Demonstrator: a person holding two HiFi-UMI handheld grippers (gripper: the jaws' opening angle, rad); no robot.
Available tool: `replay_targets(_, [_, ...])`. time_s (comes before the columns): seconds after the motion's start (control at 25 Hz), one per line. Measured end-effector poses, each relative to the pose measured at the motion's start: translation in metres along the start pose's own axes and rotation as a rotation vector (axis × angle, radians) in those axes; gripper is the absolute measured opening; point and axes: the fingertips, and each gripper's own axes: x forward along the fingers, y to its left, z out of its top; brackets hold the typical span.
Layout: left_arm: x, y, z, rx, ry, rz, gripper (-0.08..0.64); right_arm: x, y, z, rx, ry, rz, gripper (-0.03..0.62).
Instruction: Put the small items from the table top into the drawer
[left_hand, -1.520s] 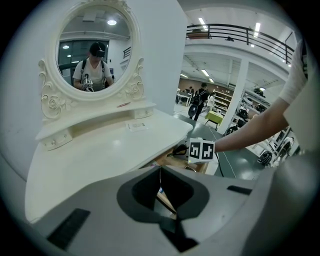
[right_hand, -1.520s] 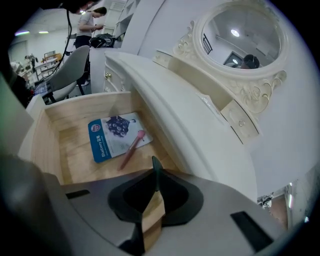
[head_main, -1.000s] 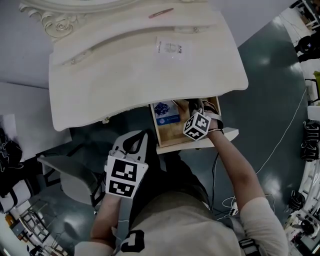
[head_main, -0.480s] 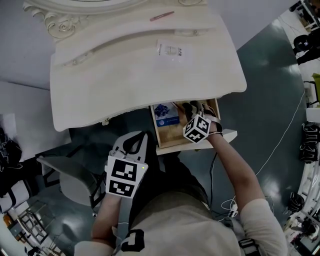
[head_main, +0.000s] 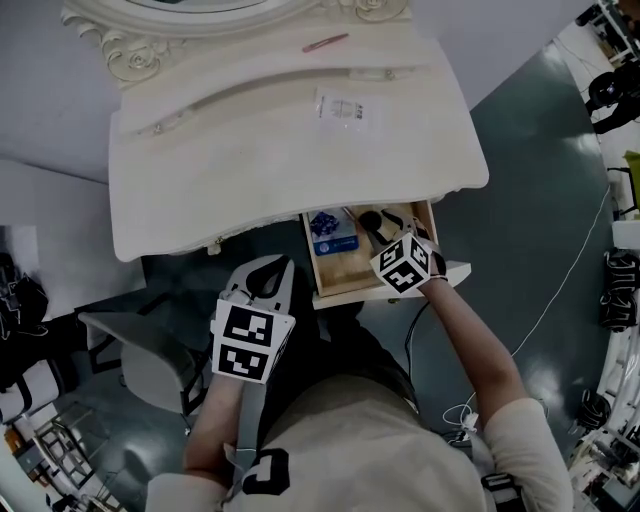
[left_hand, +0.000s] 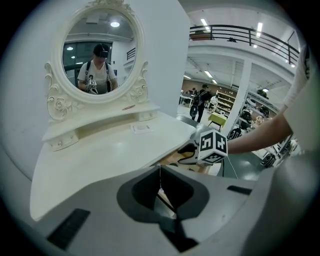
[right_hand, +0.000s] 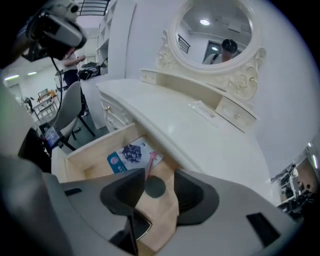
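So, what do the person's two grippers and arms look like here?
The left gripper and right gripper are grey, with dark hollows by the jaws. Each bears a white cube with black square markers. The person wears a pale short-sleeved shirt.

Blue packet (head_main: 329, 232) and seemingly a dark round brush (head_main: 371, 220) lie in the open drawer (head_main: 345, 272).

A grey chair (head_main: 130, 352) stands on the dark, glossy floor (head_main: 545, 170).

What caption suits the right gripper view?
Right gripper, jaws just opened and empty, above the open drawer holding a blue packet and a pink-handled brush.
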Motion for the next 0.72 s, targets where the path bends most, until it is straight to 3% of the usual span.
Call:
replay_targets(0.24, [-0.001, -0.003, 0.018, 0.01, -0.029, 0.011, 0.057, -0.031, 0.0, 0.036, -0.008, -0.082, 0.02, 0.172])
replay_targets(0.72, [-0.023, -0.007, 0.015, 0.012, -0.056, 0.064, 0.057, -0.081, 0.018, 0.092, 0.016, -0.243, 0.085, 0.17])
